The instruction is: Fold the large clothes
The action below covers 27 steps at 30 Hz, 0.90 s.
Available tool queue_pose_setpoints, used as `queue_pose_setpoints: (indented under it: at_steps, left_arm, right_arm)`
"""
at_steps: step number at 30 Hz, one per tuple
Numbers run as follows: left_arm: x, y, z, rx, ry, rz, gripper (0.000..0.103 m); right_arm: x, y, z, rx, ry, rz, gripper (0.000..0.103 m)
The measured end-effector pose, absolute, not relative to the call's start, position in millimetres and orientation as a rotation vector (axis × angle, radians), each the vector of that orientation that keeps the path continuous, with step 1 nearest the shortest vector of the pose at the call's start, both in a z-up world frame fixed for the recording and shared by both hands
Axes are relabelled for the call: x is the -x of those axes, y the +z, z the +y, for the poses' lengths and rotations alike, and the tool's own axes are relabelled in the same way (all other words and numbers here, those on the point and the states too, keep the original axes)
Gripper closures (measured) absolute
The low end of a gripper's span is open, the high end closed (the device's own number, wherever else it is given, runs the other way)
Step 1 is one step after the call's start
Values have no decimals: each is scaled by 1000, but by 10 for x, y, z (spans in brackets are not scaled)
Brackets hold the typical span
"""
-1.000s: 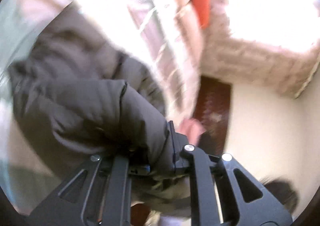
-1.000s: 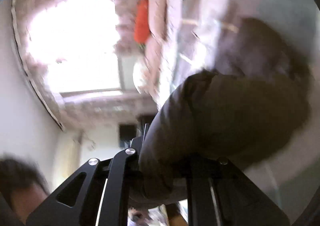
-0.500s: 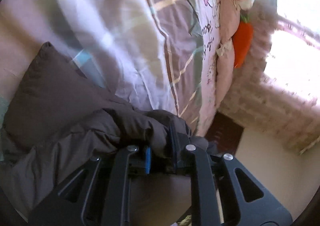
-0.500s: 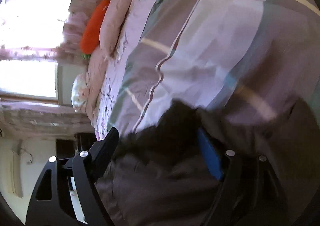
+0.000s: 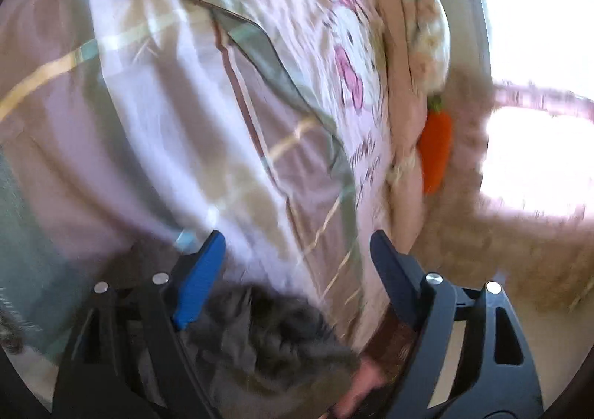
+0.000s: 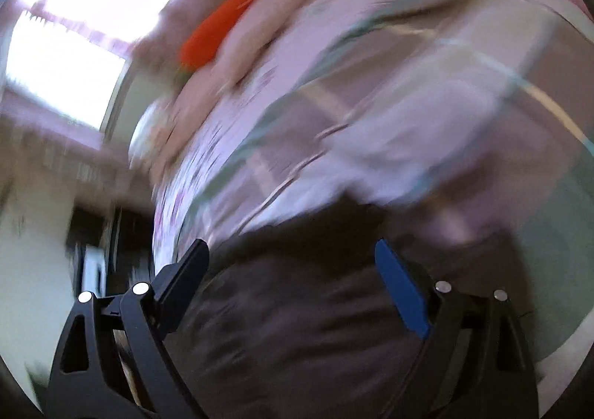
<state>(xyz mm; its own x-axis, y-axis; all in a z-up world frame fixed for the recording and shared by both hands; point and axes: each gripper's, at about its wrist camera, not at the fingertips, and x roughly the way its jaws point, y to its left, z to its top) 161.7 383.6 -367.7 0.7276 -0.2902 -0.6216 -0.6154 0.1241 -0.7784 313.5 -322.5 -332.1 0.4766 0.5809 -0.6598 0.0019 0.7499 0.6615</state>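
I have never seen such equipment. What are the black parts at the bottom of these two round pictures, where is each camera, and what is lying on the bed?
There is no robot here. A person holds one two-finger tool in each hand, and a wide-angle camera on each tool looks forward along its fingers, so the pictures look round and bent.

One picture comes from the left tool, the other from the right tool. The black arms with blue pads are the fingers. Both tools are open and hold nothing.

Below them lies a dark grey padded jacket, the garment to fold, on a bed with a pale checked cover. At the head of the bed are pillows and an orange carrot-shaped toy, next to a bright window. Both pictures are blurred.
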Motion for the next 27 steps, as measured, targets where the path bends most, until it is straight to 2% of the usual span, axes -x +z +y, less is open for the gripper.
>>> queue_pose_setpoints:
  at_steps: [3,6,9,12,15,18,19,20,21,22,23,27]
  left_arm:
    - [-1557,-3513,3572,1308,237,916,20]
    - [-1385,-3604,3339,1271,187,1028,14]
    - [-1227,-3710,3135,1179,140,1115,13]
    - [-1098,-3804,2978,1084,115,1144,13]
    - [-1012,-3875,2900,1052,106,1163,13]
    - [-915,-3878,2928,1062,83,1137,13]
    - [-882,-3880,2954,1078,71,1125,13]
    - [-855,-3895,2983,1094,61,1117,13]
    - [-815,-3912,3022,1106,50,1112,13]
    - [-794,-3910,3038,1105,44,1112,13]
    - [-753,-3912,3069,1102,46,1110,13]
    - [-670,-3975,3134,1123,36,1107,13]
  right_arm:
    - [-2961,-3046,-2256,-417,553,1051,12]
    - [-2770,-2869,-1393,-220,694,1065,12]
    - [-2509,-2744,-515,20,783,1037,12]
    - [-2272,-2693,245,189,813,970,12]
    - [-2103,-2673,1019,447,789,825,12]
    - [-2014,-3043,1731,791,840,872,15]
    - [-1986,-3189,1871,892,845,896,19]
    - [-1964,-3311,1973,969,837,907,31]
    - [-1984,-3477,2090,1039,800,926,48]
    - [-2040,-3553,2129,1048,769,946,60]
    - [-2150,-3626,2190,1028,726,970,87]
    - [-2611,-3444,2298,762,594,887,103]
